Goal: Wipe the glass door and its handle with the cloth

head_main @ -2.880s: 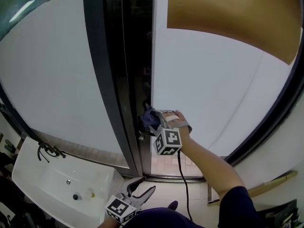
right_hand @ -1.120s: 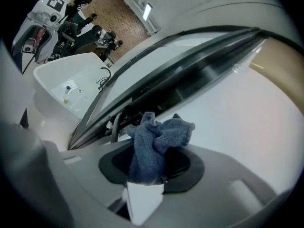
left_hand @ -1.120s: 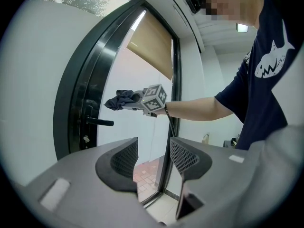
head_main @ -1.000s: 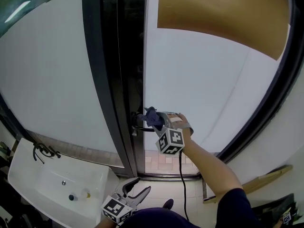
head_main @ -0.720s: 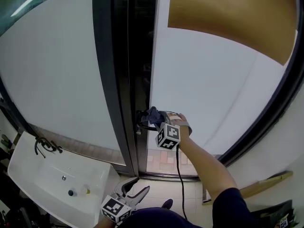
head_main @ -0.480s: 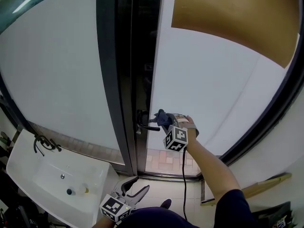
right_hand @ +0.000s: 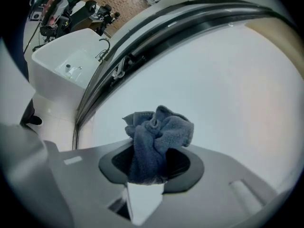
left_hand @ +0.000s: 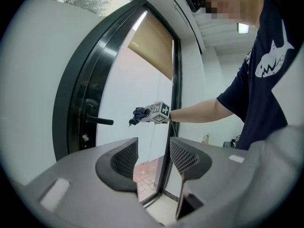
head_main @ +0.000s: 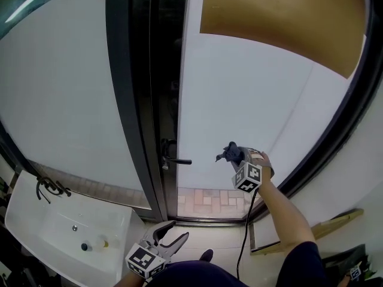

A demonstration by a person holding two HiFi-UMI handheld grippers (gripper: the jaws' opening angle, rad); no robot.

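My right gripper (head_main: 234, 156) is shut on a bunched dark blue cloth (head_main: 230, 154) (right_hand: 156, 139), held up against the frosted glass door (head_main: 251, 94) to the right of the black lever handle (head_main: 172, 159). The cloth fills the jaws and points at the glass (right_hand: 228, 89). In the left gripper view the cloth (left_hand: 139, 114) and right gripper (left_hand: 145, 116) hang to the right of the handle (left_hand: 97, 120). My left gripper (head_main: 172, 237) hangs low by my body, open and empty, its fingers (left_hand: 126, 158) apart.
A white washbasin (head_main: 60, 235) with a black tap (head_main: 48, 187) stands at the lower left. The black door frame (head_main: 128, 88) runs up left of the handle. A brown roller blind (head_main: 287, 17) covers the door's top. Tiled floor (head_main: 206, 202) shows under the door.
My right gripper with the cloth has left the handle and moved right across the glass. The handle now shows bare. The left gripper has stayed low.
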